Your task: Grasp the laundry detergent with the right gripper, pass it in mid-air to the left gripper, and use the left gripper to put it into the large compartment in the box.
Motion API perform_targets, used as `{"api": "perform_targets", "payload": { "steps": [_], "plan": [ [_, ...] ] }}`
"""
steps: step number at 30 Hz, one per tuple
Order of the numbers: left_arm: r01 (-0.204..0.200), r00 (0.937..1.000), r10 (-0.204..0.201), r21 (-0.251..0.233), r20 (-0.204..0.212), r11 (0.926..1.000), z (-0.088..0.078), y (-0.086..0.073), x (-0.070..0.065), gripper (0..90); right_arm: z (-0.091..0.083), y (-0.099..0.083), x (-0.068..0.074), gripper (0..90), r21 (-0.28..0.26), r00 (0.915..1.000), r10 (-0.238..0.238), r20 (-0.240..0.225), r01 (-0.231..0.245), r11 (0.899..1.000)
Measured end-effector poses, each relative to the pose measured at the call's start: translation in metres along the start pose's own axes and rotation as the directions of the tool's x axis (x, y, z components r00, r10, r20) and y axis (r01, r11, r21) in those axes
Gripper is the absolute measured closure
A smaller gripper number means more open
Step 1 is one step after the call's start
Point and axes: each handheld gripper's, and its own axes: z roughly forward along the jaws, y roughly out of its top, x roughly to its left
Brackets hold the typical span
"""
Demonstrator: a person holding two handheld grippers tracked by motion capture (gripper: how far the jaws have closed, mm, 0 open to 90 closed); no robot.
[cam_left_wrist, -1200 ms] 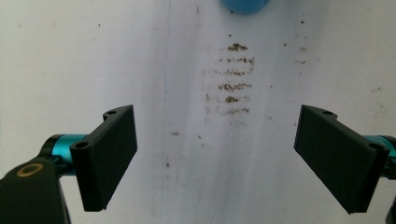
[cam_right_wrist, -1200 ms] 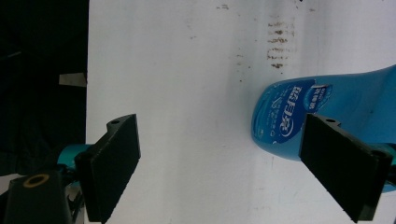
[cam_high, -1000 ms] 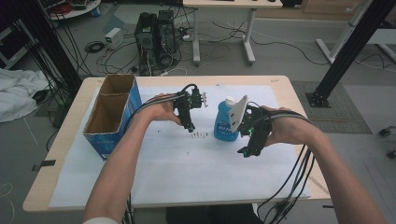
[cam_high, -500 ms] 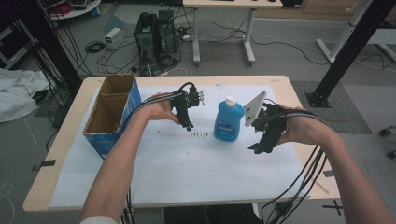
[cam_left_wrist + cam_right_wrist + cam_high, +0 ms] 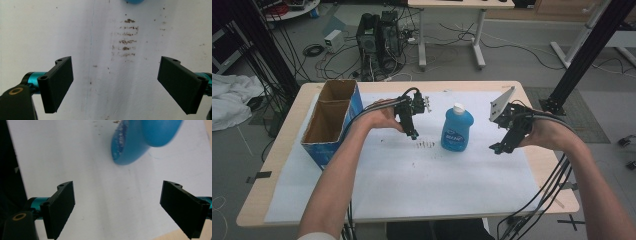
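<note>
Two grippers empty, jaws spread wide. Right gripper now well right of blue bottle, released since a second ago. Bottle upright, frame centre. Left gripper hovering above brown smudges. Placement likely finished.

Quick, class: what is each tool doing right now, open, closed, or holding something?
Left tool: open, holding nothing, above the white sheet.
Right tool: open, holding nothing, apart from the blue bottle.
</note>
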Motion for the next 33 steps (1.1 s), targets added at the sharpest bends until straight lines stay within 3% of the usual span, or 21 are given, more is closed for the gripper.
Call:
{"api": "perform_targets", "payload": {
  "steps": [2,7,13,14,15,23,26,29,30,32,33],
  "plan": [
    [-0.03,0.9995,0.03,0.019,0.002,0.9993,-0.002,0.0,0.002,13.2,0.0,-0.001,-0.008,11.7,0.006,0.9993,0.034,0.015,-0.034,0.999],
    [-0.028,0.9996,0.028,0.025,-0.002,0.9993,-0.003,-0.001,0.001,13.3,0.004,-0.003,-0.027,11.7,-0.012,0.9911,0.13,0.027,-0.13,0.991],
    [-0.033,0.9995,0.033,0.028,-0.001,0.9991,-0.005,-0.003,0.003,13.3,0.008,-0.005,-0.04,11.7,-0.022,0.9814,0.189,0.034,-0.188,0.982],
    [0.006,0.9999,-0.006,-0.003,-0.008,1.0,-0.003,-0.004,0.0,13.3,0.009,-0.007,-0.043,11.7,-0.038,0.9874,0.155,0.035,-0.153,0.987],
    [0.01,0.9999,-0.01,-0.003,-0.001,0.9999,-0.003,-0.005,0.0,13.3,0.008,-0.005,-0.04,11.7,-0.029,0.971,0.237,0.028,-0.237,0.971],
    [0.002,1.0,-0.002,-0.01,-0.009,0.9999,-0.003,-0.003,0.0,13.3,0.016,-0.003,-0.041,11.7,-0.091,0.9703,0.242,0.013,-0.239,0.967],
    [0.009,1.0,-0.009,-0.01,-0.002,0.9999,-0.003,-0.003,0.0,13.3,0.023,-0.005,-0.041,11.7,-0.126,0.9647,0.263,0.005,-0.261,0.957],
    [0.01,0.9999,-0.01,-0.013,-0.004,0.9999,-0.004,-0.003,-0.001,13.3,0.028,-0.007,-0.039,11.7,-0.171,0.9552,0.296,-0.013,-0.294,0.941],
    [0.0,0.9999,0.0,-0.012,-0.01,0.9999,-0.004,-0.003,0.0,13.3,0.031,-0.007,-0.039,11.7,-0.193,0.9567,0.291,-0.011,-0.287,0.938],
    [0.003,1.0,-0.003,-0.012,-0.01,0.9999,-0.004,-0.003,0.0,13.3,0.037,-0.006,-0.04,11.7,-0.236,0.9693,0.246,-0.013,-0.242,0.941],
    [0.001,0.9999,-0.001,-0.012,-0.011,0.9999,-0.004,-0.003,0.0,13.3,0.039,-0.004,-0.038,11.7,-0.228,0.9658,0.259,-0.015,-0.256,0.939]
  ]
}}
